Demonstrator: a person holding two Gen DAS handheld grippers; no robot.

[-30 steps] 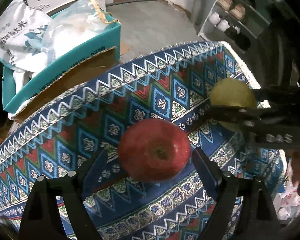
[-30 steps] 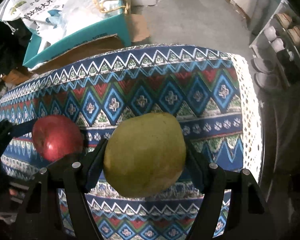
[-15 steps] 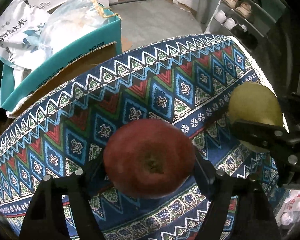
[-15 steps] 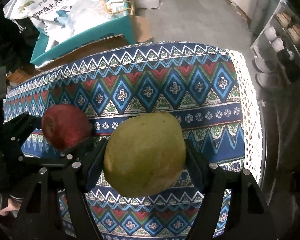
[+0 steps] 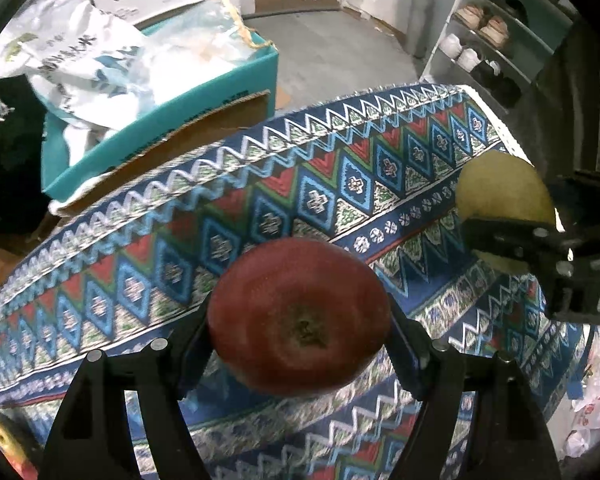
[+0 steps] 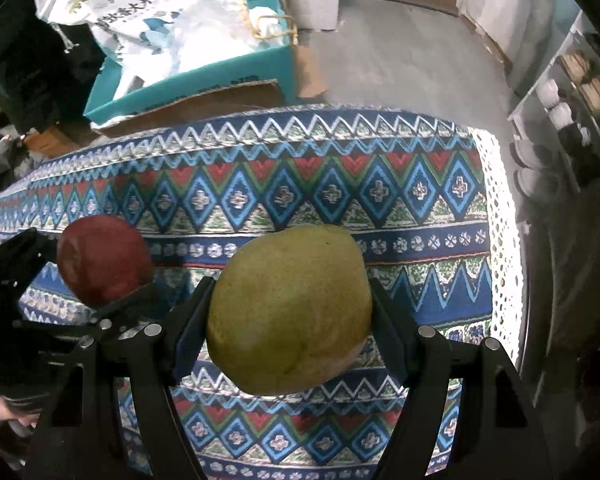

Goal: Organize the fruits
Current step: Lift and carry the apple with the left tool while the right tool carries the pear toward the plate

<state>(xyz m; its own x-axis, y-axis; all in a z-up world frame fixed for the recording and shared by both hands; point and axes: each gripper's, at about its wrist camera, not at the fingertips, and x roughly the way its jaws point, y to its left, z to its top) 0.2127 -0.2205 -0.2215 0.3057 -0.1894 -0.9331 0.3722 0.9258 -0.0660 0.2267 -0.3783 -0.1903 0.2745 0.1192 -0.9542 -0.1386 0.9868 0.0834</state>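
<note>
A red apple [image 5: 300,320] sits between the black fingers of my left gripper [image 5: 300,316], which is shut on it and holds it just above the patterned blue tablecloth [image 5: 260,184]. My right gripper [image 6: 292,320] is shut on a yellow-green pear [image 6: 292,312], also held over the cloth [image 6: 300,192]. In the left wrist view the pear [image 5: 500,196] and the right gripper [image 5: 540,216] hang at the right. The right wrist view shows the apple [image 6: 100,264] in the left gripper [image 6: 80,276] at the left. Both grippers point steeply down.
Beyond the table's far edge stands a teal cardboard box [image 5: 160,120] stuffed with white bags [image 5: 80,52]. A shoe rack [image 5: 484,40] stands at the far right on the grey floor. A small fruit [image 5: 4,436] shows at the lower left, a hand [image 6: 0,416] below the left gripper.
The left jaws closed onto the apple, which lay loose on the cloth, and raised it off the cloth. The right gripper rose slightly with the pear and stays shut.
</note>
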